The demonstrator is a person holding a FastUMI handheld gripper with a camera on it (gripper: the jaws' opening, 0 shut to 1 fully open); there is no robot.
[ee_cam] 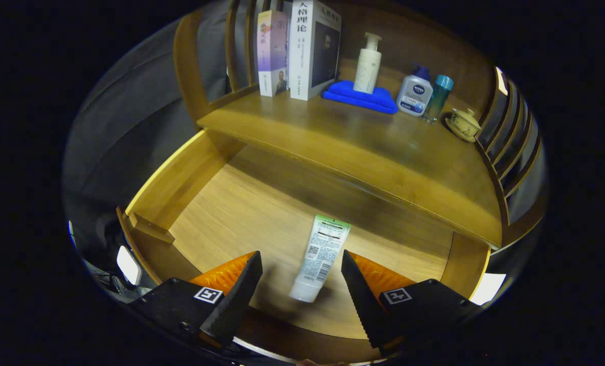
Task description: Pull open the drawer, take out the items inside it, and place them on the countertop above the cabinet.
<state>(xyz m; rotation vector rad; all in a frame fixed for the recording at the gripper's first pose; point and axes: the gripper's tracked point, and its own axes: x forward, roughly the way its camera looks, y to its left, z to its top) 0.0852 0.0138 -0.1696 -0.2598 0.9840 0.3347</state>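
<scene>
The wooden drawer (180,178) is pulled out below the cabinet's countertop (363,152). A white tube (319,257) with a green crimped end lies on the drawer's floor, cap end toward me. My gripper (301,260) hovers over the drawer, open, with the tube lying between its two fingers; neither finger touches it.
On the countertop stand two books (297,51) at the back left, a pump bottle (367,65) on a folded blue cloth (359,96), a white-and-blue bottle (415,94), a teal bottle (439,96) and a small lidded cup (464,123). Slatted wooden rails (511,132) flank the countertop's sides.
</scene>
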